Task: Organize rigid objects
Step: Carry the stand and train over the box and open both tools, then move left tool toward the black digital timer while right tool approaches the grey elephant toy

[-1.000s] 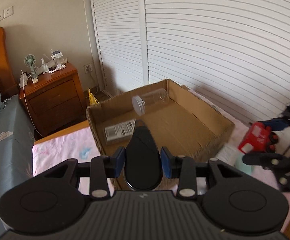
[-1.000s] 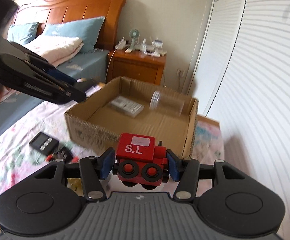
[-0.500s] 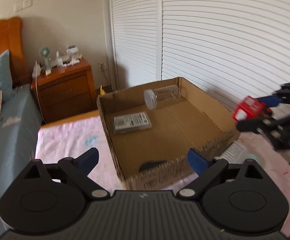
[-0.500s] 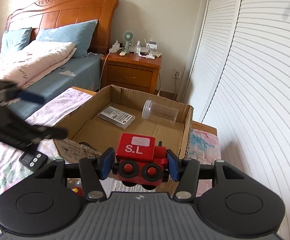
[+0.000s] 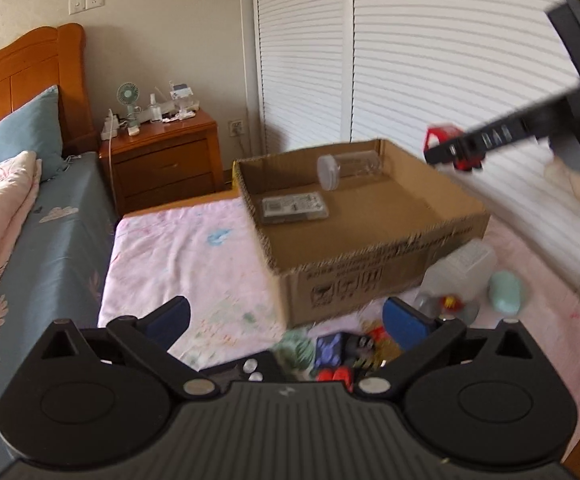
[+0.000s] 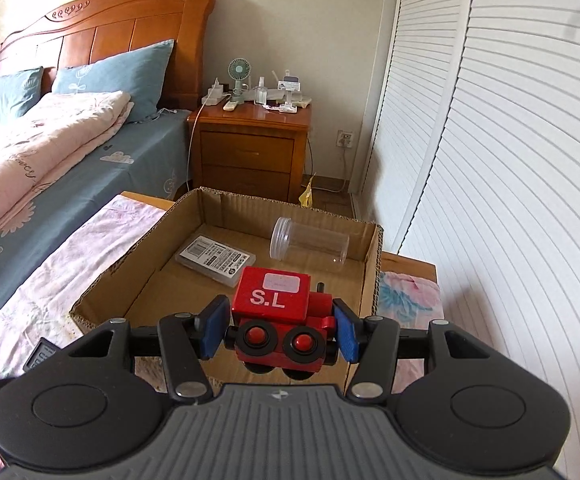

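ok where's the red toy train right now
Right wrist view: the red toy train sits clamped in the right tongs, over the cardboard box near edge.

Right gripper clamps a red toy train marked "S.L" between its blue pads, held above the near edge of an open cardboard box. Inside the box, a flat labelled case lies at 11 o'clock of the train; a clear jar lies on its side at 12 o'clock, near the far wall.
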A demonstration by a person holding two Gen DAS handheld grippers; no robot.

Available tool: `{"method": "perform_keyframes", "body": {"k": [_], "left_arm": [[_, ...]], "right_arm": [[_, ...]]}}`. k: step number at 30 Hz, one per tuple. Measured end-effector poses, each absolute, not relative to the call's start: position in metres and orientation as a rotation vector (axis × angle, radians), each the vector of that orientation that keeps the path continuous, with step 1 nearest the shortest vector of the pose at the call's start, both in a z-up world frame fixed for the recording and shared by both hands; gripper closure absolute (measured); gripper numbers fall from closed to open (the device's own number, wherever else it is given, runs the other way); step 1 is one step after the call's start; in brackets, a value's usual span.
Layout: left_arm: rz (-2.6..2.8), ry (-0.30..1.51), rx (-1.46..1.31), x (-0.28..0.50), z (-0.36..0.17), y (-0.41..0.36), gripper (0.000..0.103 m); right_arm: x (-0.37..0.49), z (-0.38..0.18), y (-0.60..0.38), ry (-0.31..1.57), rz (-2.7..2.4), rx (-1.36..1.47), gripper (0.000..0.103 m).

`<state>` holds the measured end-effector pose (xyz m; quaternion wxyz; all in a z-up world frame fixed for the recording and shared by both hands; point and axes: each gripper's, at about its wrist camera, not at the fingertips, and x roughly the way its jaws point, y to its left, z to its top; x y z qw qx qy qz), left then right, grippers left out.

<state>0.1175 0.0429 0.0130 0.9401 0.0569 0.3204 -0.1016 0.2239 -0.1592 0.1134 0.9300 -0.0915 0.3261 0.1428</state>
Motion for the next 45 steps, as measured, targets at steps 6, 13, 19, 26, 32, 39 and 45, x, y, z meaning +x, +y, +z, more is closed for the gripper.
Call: {"method": "perform_keyframes", "body": {"k": [6, 13, 19, 26, 32, 39, 45], "left_arm": [[-0.207, 0.704, 0.090, 0.107, 0.001, 0.054, 0.001], [-0.186, 0.724, 0.063, 0.104, -0.005, 0.060, 0.001], [-0.198, 0.734, 0.063, 0.102, -0.004, 0.057, 0.001], [-0.199, 0.753, 0.066, 0.099, -0.008, 0.051, 0.001], [-0.194, 0.770, 0.058, 0.096, -0.010, 0.051, 0.001], [-0.182, 0.780, 0.044, 0.092, -0.011, 0.055, 0.001], [-0.183, 0.780, 0.040, 0.089, -0.012, 0.057, 0.001]], "right_arm": [[0.241, 0.114, -0.147, 0.676, 0.292, -0.189, 0.042], [0.230, 0.115, -0.141, 0.658, 0.326, -0.195, 0.000], [0.208, 0.108, -0.147, 0.676, 0.297, -0.213, 0.000], [0.189, 0.091, -0.155, 0.709, 0.268, -0.209, 0.000], [0.172, 0.068, -0.147, 0.743, 0.274, -0.222, 0.000], [0.151, 0.051, -0.143, 0.738, 0.268, -0.244, 0.000], [0.125, 0.051, -0.156, 0.755, 0.316, -0.176, 0.000]]}}
